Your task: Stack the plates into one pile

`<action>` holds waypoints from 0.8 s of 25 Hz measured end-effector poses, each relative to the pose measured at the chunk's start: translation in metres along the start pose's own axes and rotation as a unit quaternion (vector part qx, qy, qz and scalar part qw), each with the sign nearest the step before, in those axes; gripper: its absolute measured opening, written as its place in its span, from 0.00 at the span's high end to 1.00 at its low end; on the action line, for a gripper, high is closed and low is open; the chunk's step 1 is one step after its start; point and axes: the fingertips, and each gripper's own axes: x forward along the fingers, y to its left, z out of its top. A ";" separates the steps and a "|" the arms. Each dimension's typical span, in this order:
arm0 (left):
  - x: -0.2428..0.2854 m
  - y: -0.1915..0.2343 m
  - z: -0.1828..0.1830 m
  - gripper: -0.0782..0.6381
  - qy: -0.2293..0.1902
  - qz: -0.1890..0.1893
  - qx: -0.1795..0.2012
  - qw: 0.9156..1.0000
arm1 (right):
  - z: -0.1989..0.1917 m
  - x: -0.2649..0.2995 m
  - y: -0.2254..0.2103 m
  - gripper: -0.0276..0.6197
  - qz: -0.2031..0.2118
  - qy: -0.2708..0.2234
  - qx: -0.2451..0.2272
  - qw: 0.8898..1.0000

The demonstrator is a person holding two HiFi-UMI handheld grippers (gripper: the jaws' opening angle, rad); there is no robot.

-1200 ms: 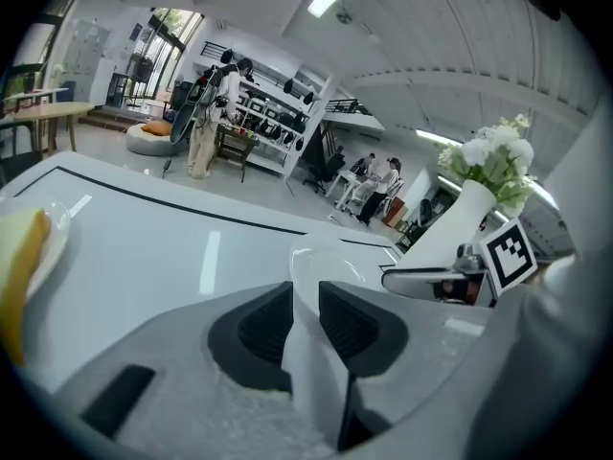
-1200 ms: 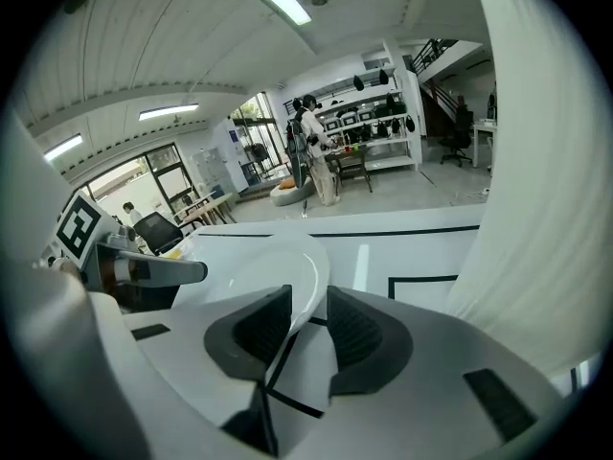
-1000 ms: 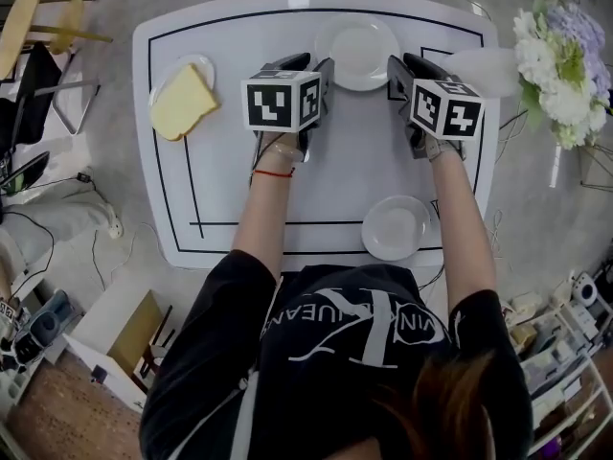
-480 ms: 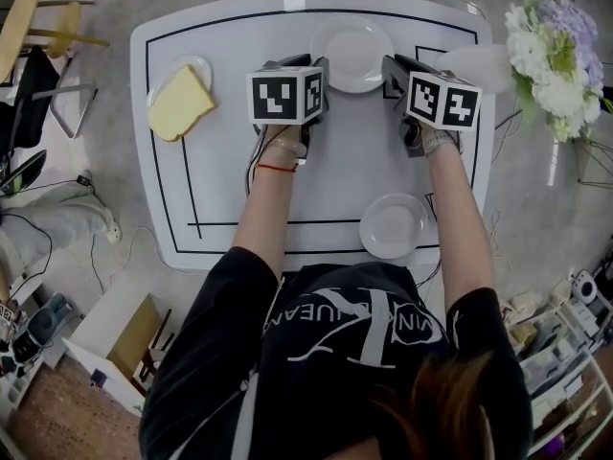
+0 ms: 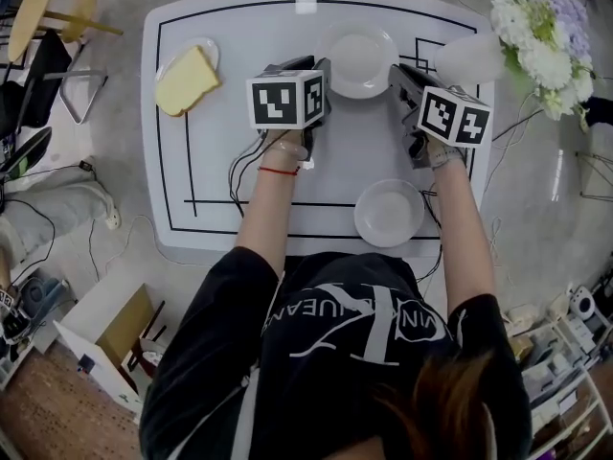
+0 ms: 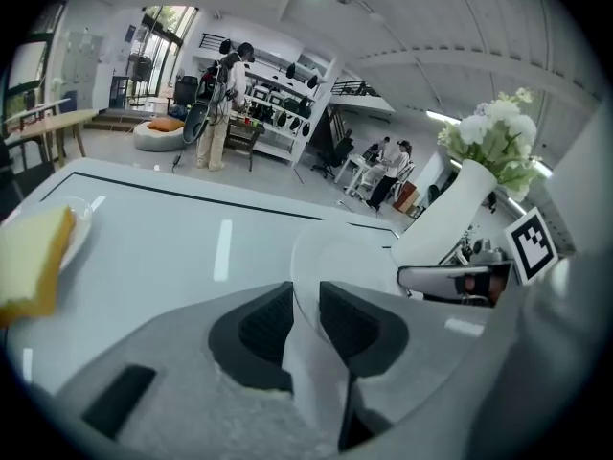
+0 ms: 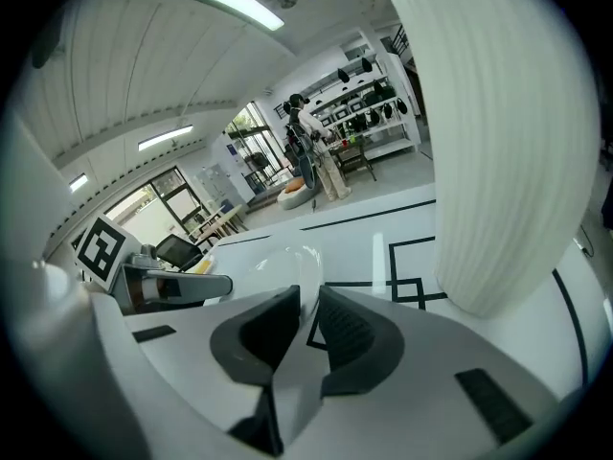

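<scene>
Plate [image 5: 359, 51] on white black-lined table [image 5: 230, 142] in a bright hall [image 6: 383, 36], rim clamped by just-closing left tongs [image 6: 305, 305] and right tongs [image 7: 308, 305].

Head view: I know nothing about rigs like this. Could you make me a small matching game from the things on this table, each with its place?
Things:
1. far plate
2. near plate
3. yellow slice
4. white vase

Places:
A. far left, on a small plate
B. far right, holding flowers
C. near edge of the table, untouched
D. rim in the jaws of the left gripper and the right gripper

Pairs: 1-D, 2-C, 3-A, 4-B.
Both grippers' jaws have just been closing on that rim.
</scene>
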 end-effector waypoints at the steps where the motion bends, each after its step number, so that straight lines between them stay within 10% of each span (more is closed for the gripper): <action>1: -0.004 -0.004 -0.002 0.76 -0.002 0.002 -0.001 1.000 | 0.000 -0.006 0.002 0.86 0.005 -0.004 -0.002 1.000; 20: -0.072 -0.090 -0.103 0.76 -0.025 0.018 -0.032 0.999 | -0.087 -0.120 0.011 0.87 0.068 0.008 -0.027 0.997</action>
